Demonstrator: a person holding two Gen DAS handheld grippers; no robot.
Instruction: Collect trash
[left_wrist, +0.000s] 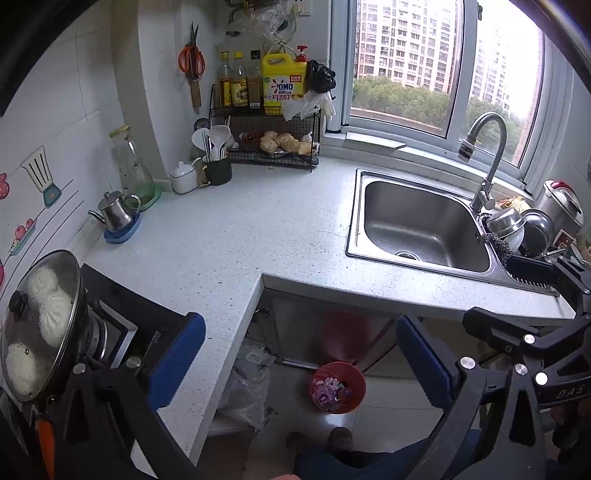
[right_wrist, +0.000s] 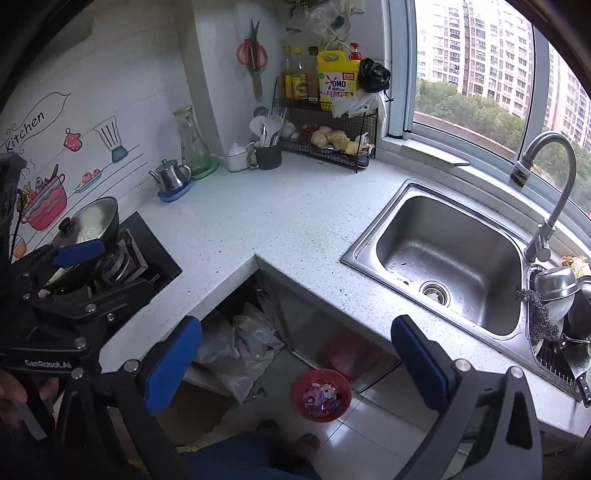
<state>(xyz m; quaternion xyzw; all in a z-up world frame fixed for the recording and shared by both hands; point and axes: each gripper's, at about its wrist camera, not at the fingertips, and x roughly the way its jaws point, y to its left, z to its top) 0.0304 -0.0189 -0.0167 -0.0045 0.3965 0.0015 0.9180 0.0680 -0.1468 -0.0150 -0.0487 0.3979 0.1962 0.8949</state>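
Note:
A red bin (left_wrist: 338, 387) stands on the tiled floor below the counter corner and holds several purple and white wrappers; it also shows in the right wrist view (right_wrist: 321, 395). My left gripper (left_wrist: 301, 363) is open and empty, held high above the floor in front of the counter. My right gripper (right_wrist: 297, 363) is open and empty at about the same height. The right gripper shows at the right edge of the left wrist view (left_wrist: 535, 273), and the left gripper at the left edge of the right wrist view (right_wrist: 79, 253). The speckled white countertop (left_wrist: 240, 229) carries no loose trash that I can see.
A steel sink (left_wrist: 421, 225) with a tap (left_wrist: 487, 155) is at right, with bowls (left_wrist: 517, 225) beside it. A lidded pan (left_wrist: 40, 325) sits on the stove at left. A teapot (left_wrist: 116, 212), cup of utensils (left_wrist: 216, 158) and wire rack (left_wrist: 273, 122) line the back corner. Plastic bags (right_wrist: 240, 347) lie under the counter.

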